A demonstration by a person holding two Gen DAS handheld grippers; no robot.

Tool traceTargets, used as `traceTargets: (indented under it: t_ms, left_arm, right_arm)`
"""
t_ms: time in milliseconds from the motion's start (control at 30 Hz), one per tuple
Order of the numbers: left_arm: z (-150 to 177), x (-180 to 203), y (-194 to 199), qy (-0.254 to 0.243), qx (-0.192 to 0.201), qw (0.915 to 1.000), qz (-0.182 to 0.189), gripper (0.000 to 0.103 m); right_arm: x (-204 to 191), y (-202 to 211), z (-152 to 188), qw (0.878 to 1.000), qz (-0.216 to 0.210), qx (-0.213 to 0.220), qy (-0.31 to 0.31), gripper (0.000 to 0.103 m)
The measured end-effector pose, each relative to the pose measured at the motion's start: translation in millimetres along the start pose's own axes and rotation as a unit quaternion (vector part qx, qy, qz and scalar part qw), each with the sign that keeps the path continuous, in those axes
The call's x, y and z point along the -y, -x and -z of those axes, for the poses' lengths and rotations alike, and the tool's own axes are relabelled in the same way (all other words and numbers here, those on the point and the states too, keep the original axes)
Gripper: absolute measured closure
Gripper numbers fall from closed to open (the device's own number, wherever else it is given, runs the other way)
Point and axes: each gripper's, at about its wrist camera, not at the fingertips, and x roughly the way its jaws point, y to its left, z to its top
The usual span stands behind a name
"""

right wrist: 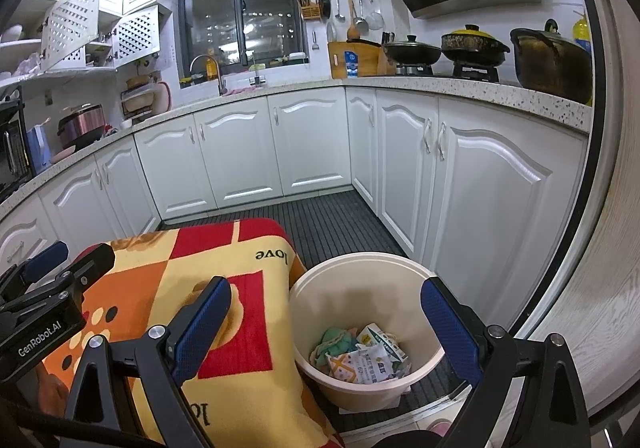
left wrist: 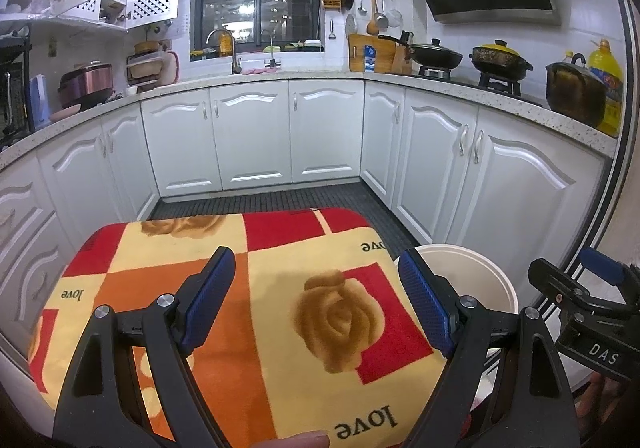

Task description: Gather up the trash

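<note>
A: What lettering is legible?
B: "love" repeats on the patterned cloth (left wrist: 280,308) covering the table. The right gripper (right wrist: 326,326) body, seen from the left view, reads "DAS"; the left gripper (left wrist: 316,298) body, seen from the right view, reads "GenRobot.AI".

A: Containers?
B: A cream bucket (right wrist: 404,276) stands on the dark floor just beside the table; it holds crumpled wrappers (right wrist: 370,360) and a green rag (right wrist: 334,342).

A: Gripper poses?
B: Both tilt slightly downward, jaws spread wide, nothing between them. The left hangs over the cloth, the right above the bucket's mouth.
</note>
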Motion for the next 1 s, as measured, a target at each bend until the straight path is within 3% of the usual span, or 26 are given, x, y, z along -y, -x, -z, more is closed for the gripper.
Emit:
traceTargets:
  t_ms: [1000]
  left_arm:
    - [-5.6, -8.6, 1.8, 0.012, 0.011, 0.9998, -0.015, 0.020]
  right_arm:
    - [-6.8, -2.2, -1.7, 1.000, -0.005, 0.001, 0.008, 0.009]
